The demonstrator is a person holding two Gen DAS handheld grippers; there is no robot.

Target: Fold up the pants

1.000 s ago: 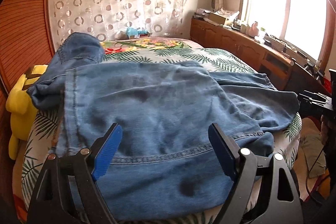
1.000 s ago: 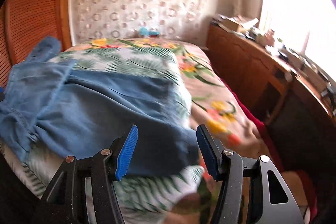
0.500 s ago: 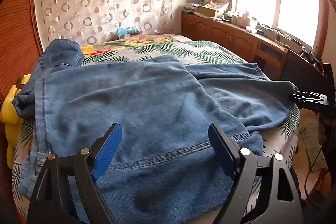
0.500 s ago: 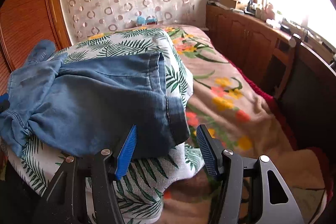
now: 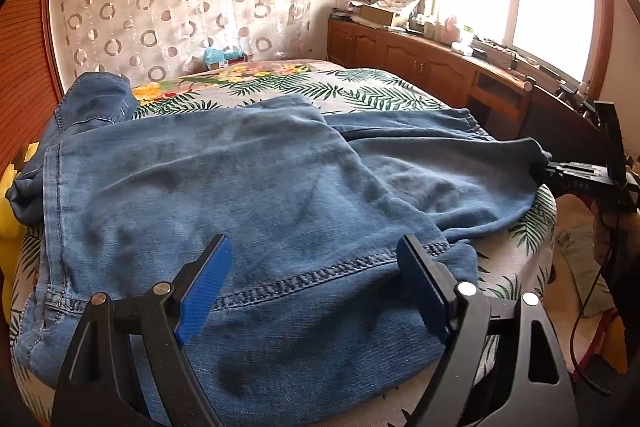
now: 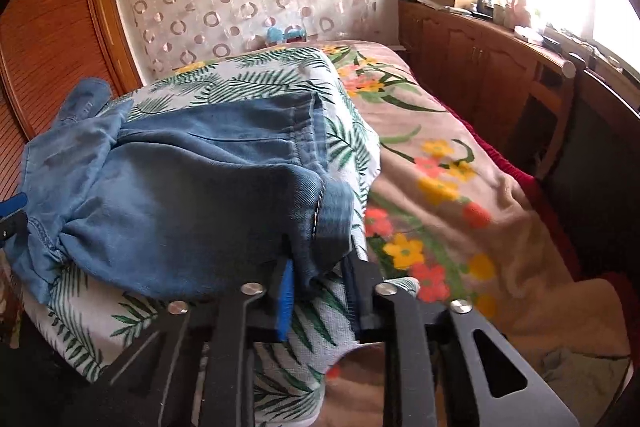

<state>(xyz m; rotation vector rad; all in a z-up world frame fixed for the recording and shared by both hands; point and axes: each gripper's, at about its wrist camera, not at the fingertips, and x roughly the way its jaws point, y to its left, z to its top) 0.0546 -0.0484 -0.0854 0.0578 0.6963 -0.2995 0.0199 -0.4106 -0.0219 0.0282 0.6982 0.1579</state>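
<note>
The faded blue denim pants [image 5: 240, 195] lie spread and rumpled across the leaf-printed white cover [image 5: 360, 91] on the bed, reaching from its left edge, where one part humps up near a yellow soft toy [image 5: 10, 203] hanging at the side, across to its right edge. No clean fold shows yet: the cloth overlaps loosely, with a stitched hem running along the near edge, so the folding looks to be at its very start, with the actual folds and squaring up all left to do. At the near edge, toward the left, the left gripper [image 5: 312, 285] points down at a slant over that stitched hem, its blue pads [image 5: 204, 283] standing wide apart with denim below and between them but not pinched; it holds nothing. Further right, at the bed's right edge, the right gripper [image 6: 318, 277] also slants downward, and its jaws have just been closing; they now clamp the cuffed end of the pants between them, where the cloth hangs just over the cover's corner. In the left wrist view that same gripper [image 5: 546, 167] shows side-on, biting the far right tip of the denim.
</note>
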